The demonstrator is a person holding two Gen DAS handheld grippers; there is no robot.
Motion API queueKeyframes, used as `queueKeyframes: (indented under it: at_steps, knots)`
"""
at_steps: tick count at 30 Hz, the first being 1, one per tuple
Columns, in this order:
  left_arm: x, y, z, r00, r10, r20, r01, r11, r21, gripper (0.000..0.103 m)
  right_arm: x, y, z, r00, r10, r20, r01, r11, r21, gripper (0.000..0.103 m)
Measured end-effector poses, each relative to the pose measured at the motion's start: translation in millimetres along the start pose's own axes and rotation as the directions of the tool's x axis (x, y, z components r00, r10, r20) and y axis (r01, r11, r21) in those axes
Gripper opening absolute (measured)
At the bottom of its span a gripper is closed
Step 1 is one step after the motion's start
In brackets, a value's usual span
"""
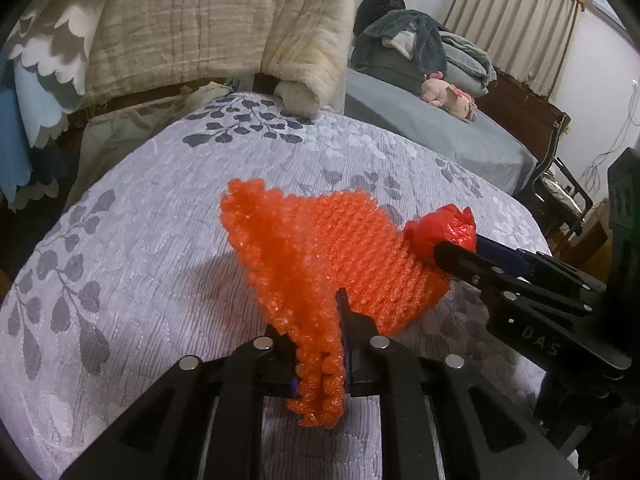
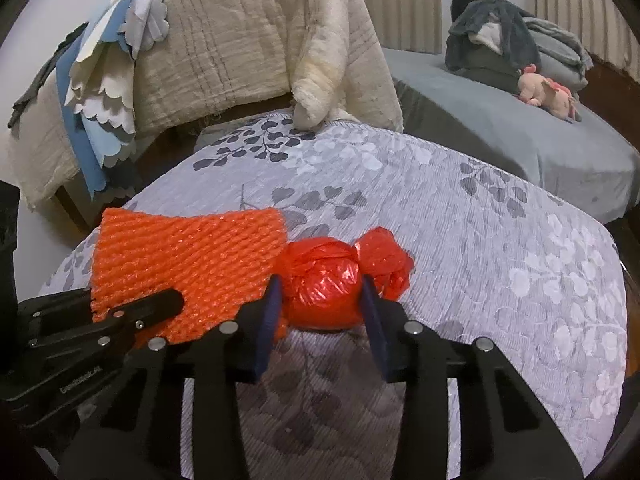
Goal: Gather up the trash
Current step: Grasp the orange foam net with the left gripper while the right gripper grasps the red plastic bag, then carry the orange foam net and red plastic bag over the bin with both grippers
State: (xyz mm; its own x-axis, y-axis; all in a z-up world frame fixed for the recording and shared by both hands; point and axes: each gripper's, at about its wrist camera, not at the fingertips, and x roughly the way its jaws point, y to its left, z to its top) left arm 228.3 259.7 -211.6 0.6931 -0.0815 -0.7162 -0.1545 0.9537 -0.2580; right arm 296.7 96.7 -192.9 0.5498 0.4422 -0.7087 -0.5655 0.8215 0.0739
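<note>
An orange bubble-wrap sheet (image 1: pixel 320 248) is pinched at its near edge in my left gripper (image 1: pixel 320 344), which is shut on it and lifts it off the grey leaf-patterned bed cover (image 1: pixel 120 280). The sheet also shows in the right wrist view (image 2: pixel 188 264), with the left gripper (image 2: pixel 168 304) on its near edge. My right gripper (image 2: pixel 320 300) is shut on a knotted red plastic bag (image 2: pixel 332 280), held just above the cover. In the left wrist view the red bag (image 1: pixel 444 232) sits at the tip of the right gripper (image 1: pixel 452 250), touching the sheet's right side.
A beige quilt (image 1: pixel 200 28) and a blue-and-white scalloped blanket (image 2: pixel 100 100) hang over a rail behind the cover. A second bed (image 2: pixel 500 128) with grey blankets and a pink plush toy (image 2: pixel 548 92) lies to the right.
</note>
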Motion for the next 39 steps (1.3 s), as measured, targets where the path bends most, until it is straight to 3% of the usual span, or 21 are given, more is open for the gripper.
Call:
queueKeyframes:
  at_steps: [15, 39]
  knots:
    - [-18.8, -18.8, 7.7, 0.998, 0.031, 0.06, -0.033, 0.999, 0.031, 0.014, -45.3, -18.0, -0.1, 0.998, -0.032, 0.059, 0.029, 0.998, 0.047, 0.038]
    - [-95.2, -109.3, -4.1, 0.988, -0.058, 0.143, 0.042, 0.992, 0.118, 0.014, -175.6, -55.8, -36.6, 0.978, -0.137, 0.155, 0.117, 0.985, 0.129, 0.038]
